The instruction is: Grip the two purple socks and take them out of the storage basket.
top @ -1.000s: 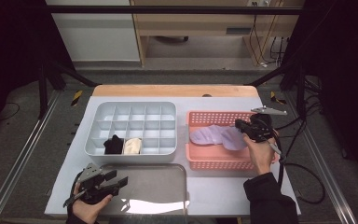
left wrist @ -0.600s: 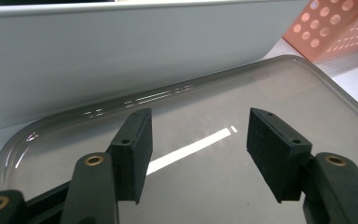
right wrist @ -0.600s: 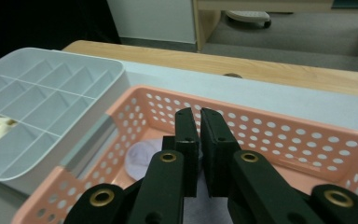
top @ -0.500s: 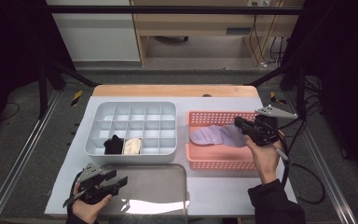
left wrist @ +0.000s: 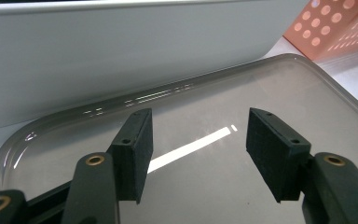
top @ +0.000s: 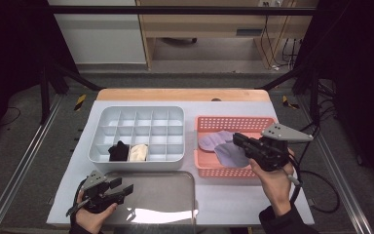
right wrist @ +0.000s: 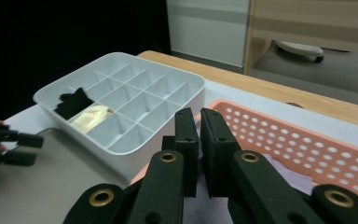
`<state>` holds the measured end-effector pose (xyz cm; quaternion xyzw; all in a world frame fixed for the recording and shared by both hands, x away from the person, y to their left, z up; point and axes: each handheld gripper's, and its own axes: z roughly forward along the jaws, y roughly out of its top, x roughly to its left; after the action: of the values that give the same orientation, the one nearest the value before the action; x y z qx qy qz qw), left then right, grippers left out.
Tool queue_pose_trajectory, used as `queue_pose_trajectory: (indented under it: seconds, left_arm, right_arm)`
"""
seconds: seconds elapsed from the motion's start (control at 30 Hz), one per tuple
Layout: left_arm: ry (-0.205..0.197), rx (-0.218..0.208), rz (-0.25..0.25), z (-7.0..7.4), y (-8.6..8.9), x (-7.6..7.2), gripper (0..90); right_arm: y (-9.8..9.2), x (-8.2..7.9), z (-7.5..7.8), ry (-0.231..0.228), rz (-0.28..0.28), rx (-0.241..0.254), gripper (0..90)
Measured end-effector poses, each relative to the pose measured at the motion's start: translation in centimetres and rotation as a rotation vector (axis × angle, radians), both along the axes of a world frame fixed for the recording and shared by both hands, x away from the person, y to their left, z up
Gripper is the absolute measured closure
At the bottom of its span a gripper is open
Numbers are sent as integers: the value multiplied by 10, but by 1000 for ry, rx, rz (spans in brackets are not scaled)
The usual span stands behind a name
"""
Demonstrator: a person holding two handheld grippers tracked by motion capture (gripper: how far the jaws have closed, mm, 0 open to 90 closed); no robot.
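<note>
Inside, pink basket (top: 233, 122) holding purple cloths (top: 220, 146), divided tray (top: 136, 113) holding two.

Two soft purple cloth pieces (top: 221, 146) lie flat and floppy inside the pink plastic basket with little round holes (top: 233, 122), right of the middle in the high view. One piece sits a bit higher and more to the left. The other lies lower right and touches it. In the right gripper view, a pale bit of cloth (right wrist: 289, 175) shows at the basket's bottom.
</note>
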<state>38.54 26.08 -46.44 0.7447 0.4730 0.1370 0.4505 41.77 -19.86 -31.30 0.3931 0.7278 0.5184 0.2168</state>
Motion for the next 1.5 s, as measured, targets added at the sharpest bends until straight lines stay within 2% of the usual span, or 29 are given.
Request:
queue_pose_trajectory:
  seconds: [0.17, 0.23, 0.3, 0.57, 0.67, 0.77, 0.93, 0.97, 1.1, 1.3, 1.37, 1.5]
  left_arm:
    - [-3, 0, 1, 0, 0, 0, 408]
    - [-1, -3, 3, 0, 0, 0, 408]
    - [-3, -2, 5, 0, 0, 0, 416]
    - [-20, -16, 34, 4, 2, -2, 412]
    - [-28, 3, 41, 7, 1, -3, 409]
    - [-25, 8, 45, 8, 2, -4, 366]
    - [-10, 3, 45, 8, 2, -4, 347]
    - [-17, 8, 46, 8, 1, -5, 362]
    - [-44, 16, 56, 8, 2, -6, 336]
    - [-59, 24, 61, 5, 0, -6, 360]
    - [-62, 26, 56, 5, 0, -5, 362]
    - [-32, 23, 45, 4, -1, -4, 371]
  right_arm:
    - [8, -13, -4, 0, 44, 2, 859]
    - [11, -18, -9, 13, 63, 3, 859]
    - [15, -23, -19, 31, 83, -12, 858]
    - [21, -36, -38, 67, 127, 0, 858]
    - [25, -40, -47, 81, 143, -17, 858]
    - [29, -41, -62, 122, 159, -33, 858]
    - [30, -43, -76, 163, 159, -35, 857]
    - [28, -43, -83, 185, 152, -34, 857]
    - [25, -42, -98, 223, 130, -39, 856]
    - [22, -37, -125, 292, 101, -59, 847]
    - [22, -35, -129, 293, 93, -64, 842]
    - [22, -32, -139, 304, 68, -86, 840]
